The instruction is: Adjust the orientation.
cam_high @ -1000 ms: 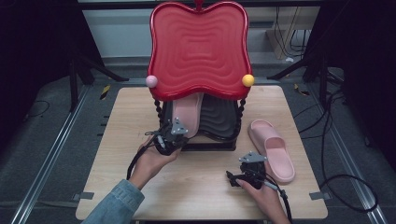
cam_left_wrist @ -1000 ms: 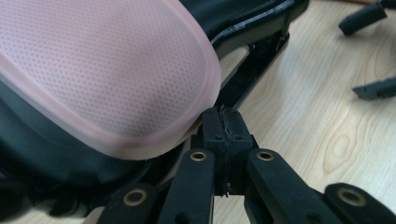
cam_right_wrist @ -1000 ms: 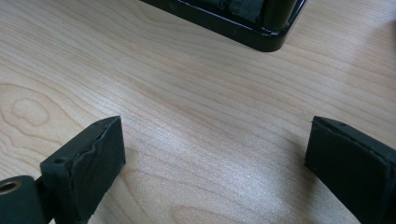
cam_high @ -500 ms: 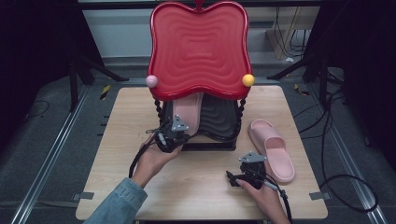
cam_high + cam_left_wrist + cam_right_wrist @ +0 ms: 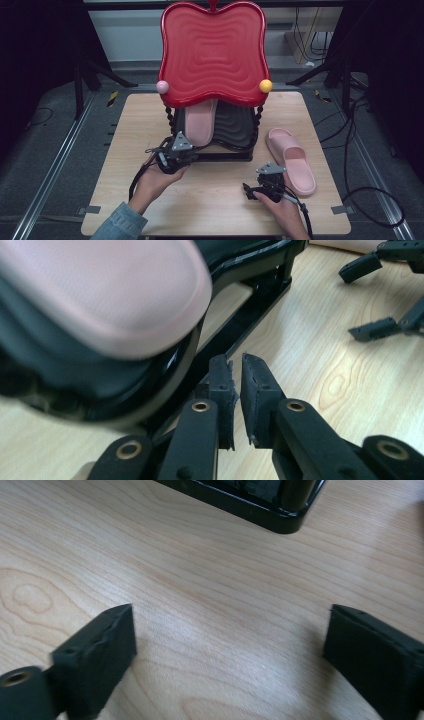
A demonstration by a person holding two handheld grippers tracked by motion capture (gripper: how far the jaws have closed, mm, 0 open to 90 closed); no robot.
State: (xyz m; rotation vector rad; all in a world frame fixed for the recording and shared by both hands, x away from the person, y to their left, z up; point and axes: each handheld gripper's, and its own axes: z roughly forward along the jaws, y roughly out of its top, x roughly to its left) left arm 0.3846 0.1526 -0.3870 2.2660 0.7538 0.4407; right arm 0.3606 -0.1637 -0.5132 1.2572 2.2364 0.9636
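A pink slipper (image 5: 200,120) (image 5: 100,290) lies on the black lower shelf (image 5: 235,125) (image 5: 240,330) of a rack with a red wavy top (image 5: 212,50). Its mate (image 5: 292,160) lies on the table to the right of the rack. My left gripper (image 5: 190,151) (image 5: 235,362) sits just in front of the shelf's near edge, below the slipper's end. Its jaws have just been opening and stand a narrow slit apart with nothing between them. My right gripper (image 5: 250,190) (image 5: 230,645) rests low over the bare wood, jaws wide and empty, facing the rack's front corner (image 5: 280,522).
The wooden table (image 5: 215,210) has bare wood in front of the rack, between the two hands. Pink (image 5: 162,86) and yellow (image 5: 265,85) balls cap the rack's posts. Cables lie on the dark floor at the right. The right gripper's jaws (image 5: 370,330) show at the left gripper view's upper right.
The left hand has drawn its gripper a little back and leftward from the slipper's end on the shelf. The right hand has stayed still.
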